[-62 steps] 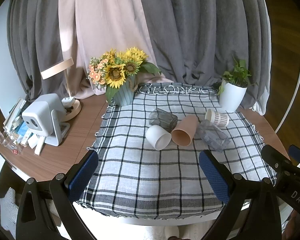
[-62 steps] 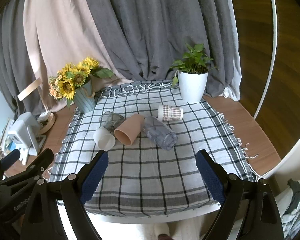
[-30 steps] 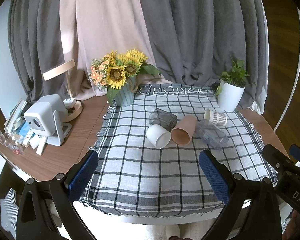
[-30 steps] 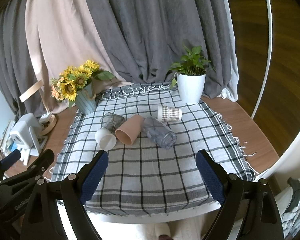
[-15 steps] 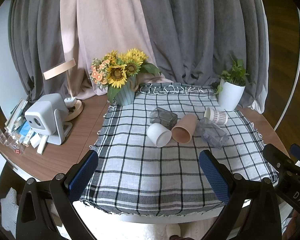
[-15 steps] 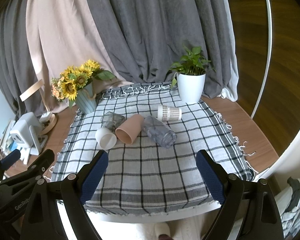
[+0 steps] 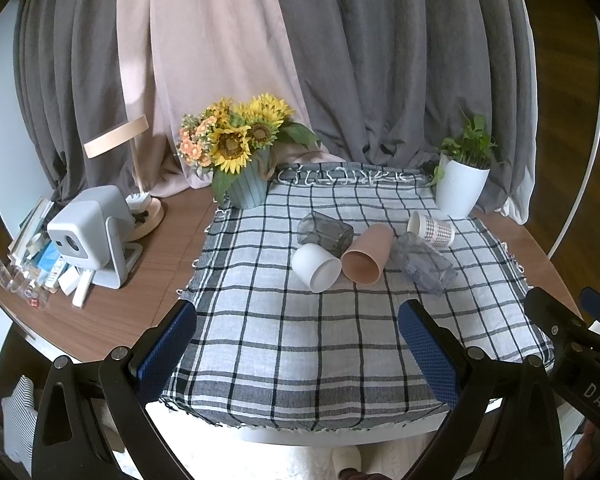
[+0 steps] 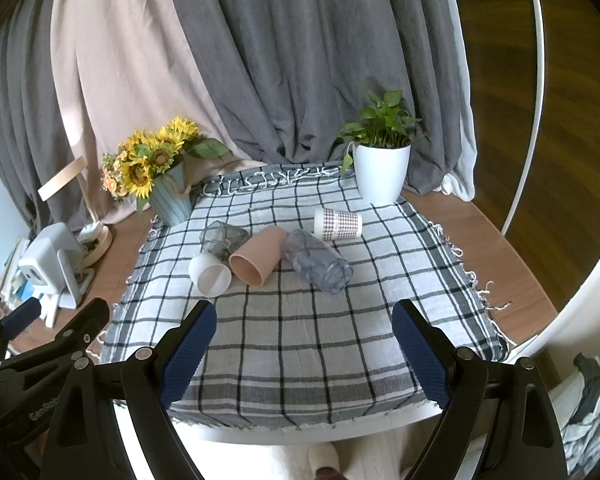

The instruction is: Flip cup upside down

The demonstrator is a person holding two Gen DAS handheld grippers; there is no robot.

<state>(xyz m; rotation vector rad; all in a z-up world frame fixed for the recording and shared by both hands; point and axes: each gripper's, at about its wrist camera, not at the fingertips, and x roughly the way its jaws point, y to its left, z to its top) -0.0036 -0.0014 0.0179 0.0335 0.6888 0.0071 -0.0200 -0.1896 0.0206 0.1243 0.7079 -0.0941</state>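
Both tools stay spread; 5 cups (image 7: 315,267) unmoved.

Black left gripper (image 7: 296,344) and right gripper (image 8: 304,344): blue-padded jaws, silver screws.

The smoky glass cup (image 7: 326,230) lies partly behind the white cup (image 7: 316,266) and the pink cup (image 7: 366,254), so its far end stays hidden. The clutter (image 7: 40,256) beside the grey projector (image 7: 88,232) is too small to identify. In the left wrist view the right gripper (image 7: 572,344) is cut off by the picture's edge; in the right wrist view the left gripper (image 8: 40,344) is likewise cut off. The near tabletop (image 8: 340,426) edge disappears behind both sets of fingers (image 8: 188,352).
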